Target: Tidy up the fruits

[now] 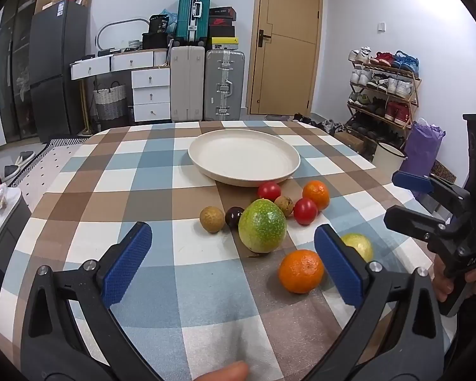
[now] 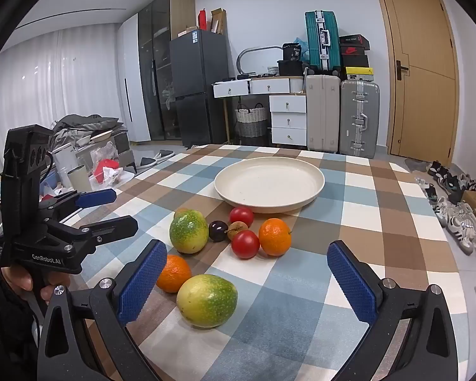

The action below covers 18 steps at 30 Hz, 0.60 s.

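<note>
The left claw [image 1: 233, 262] is held released above the checked table [image 1: 161, 165], its blue pads wide apart and nothing gripped between them. The right claw [image 2: 247, 281] is likewise held released, with nothing grasped. Each claw is also seen from the other's camera, at the frame edge, with its jaws parted.

A cream plate [image 2: 269, 185] is set toward the far middle of the table, and no fruit is seen on it. The fruits are gathered on the cloth just in front of the plate. A large green fruit [image 1: 262, 225] is seen standing upright, with a dark plum [image 1: 234, 216] and a round brown fruit [image 1: 212, 219] beside it. Two red tomatoes [image 1: 305, 211] are placed near a small brown nut-like fruit [image 1: 284, 205] and an orange [image 1: 316, 194]. Closer to the claws, a second orange [image 2: 174, 273] and a yellow-green fruit [image 2: 207, 300] are found lying side by side, just touching.
</note>
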Available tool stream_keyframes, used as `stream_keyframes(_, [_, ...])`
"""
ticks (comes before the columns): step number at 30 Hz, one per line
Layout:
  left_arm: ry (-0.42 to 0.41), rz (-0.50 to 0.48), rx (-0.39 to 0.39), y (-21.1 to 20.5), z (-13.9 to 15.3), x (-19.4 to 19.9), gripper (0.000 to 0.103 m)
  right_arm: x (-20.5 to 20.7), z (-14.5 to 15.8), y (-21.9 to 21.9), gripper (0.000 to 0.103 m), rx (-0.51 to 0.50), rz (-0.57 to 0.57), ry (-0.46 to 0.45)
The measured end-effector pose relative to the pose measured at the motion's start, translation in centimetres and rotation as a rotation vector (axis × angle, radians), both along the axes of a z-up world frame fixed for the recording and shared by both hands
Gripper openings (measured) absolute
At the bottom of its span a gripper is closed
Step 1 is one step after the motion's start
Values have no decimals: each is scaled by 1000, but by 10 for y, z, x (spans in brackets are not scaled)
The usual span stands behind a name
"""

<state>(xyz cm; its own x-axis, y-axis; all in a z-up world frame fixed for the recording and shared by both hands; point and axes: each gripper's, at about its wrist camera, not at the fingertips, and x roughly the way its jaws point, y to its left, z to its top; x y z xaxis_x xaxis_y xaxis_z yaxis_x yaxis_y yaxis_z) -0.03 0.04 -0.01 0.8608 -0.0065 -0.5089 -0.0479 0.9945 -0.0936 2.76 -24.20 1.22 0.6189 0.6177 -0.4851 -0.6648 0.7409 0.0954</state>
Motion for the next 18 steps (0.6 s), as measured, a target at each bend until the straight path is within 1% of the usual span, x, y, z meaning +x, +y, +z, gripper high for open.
stream_keyframes(5, [-2,0,16,0,0,0,102,0,0,0,103,-3,1,2])
stream_keyframes(18, [-3,0,29,-1,0,0,102,0,0,0,103,-7,0,-2])
